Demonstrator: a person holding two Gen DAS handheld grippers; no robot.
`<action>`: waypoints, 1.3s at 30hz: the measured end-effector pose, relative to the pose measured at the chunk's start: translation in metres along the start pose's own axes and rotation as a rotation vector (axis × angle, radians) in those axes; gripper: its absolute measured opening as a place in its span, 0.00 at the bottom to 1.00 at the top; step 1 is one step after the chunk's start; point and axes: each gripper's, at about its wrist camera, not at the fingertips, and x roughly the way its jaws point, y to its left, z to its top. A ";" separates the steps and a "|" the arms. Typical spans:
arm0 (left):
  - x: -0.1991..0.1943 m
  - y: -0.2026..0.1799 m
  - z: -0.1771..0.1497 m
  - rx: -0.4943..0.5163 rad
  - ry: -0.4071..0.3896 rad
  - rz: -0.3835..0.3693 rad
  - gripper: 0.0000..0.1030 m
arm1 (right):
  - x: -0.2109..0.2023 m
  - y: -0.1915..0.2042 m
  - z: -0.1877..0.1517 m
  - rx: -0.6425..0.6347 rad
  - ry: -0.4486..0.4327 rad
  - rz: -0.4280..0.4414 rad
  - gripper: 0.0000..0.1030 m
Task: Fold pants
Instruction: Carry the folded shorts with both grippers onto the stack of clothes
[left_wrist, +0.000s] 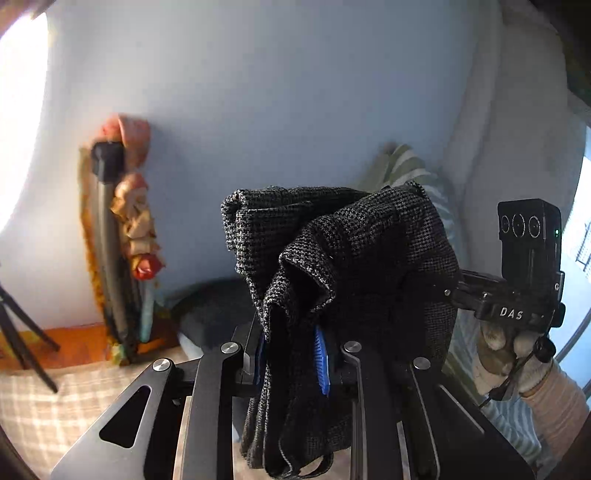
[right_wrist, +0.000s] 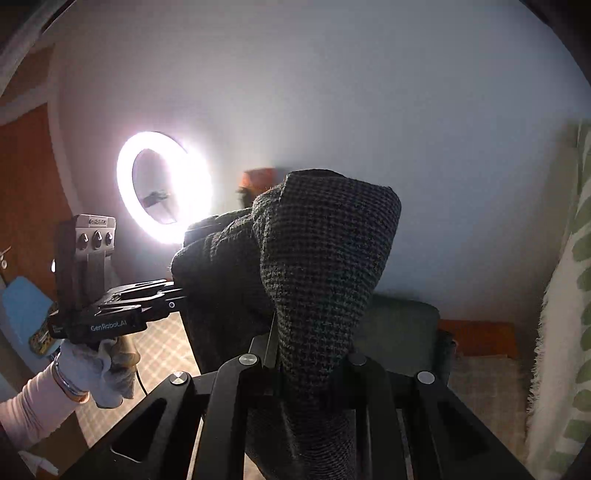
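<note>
Pants (left_wrist: 343, 266) are up in the air, bunched, both ends pinched. My left gripper (left_wrist: 291, 354) is clamped on a thick wad, blue pads (left_wrist: 320, 354) visible; my right gripper (right_wrist: 295, 362) is clamped on another fold. Risk: the layers are uneven, so one could slide out of the pinch. Ring light (right_wrist: 164, 188) glare hides the edges.

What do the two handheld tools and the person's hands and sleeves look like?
Both tools are black metal linkages with silver rivets. The left tool has blue pads and, in the right wrist view, "GenRobot.AI" lettering. The right tool reads "DAS" in the left wrist view. The hands wear pale gloves and light sleeves.
</note>
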 end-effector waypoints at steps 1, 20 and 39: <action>0.012 0.004 -0.001 -0.007 0.010 0.009 0.19 | 0.007 -0.010 -0.003 0.002 0.010 -0.008 0.14; 0.146 0.056 -0.014 -0.101 0.186 0.269 0.32 | 0.140 -0.094 -0.046 0.020 0.203 -0.336 0.63; 0.048 0.008 -0.023 -0.063 0.132 0.239 0.67 | 0.026 -0.024 -0.049 0.092 0.079 -0.365 0.84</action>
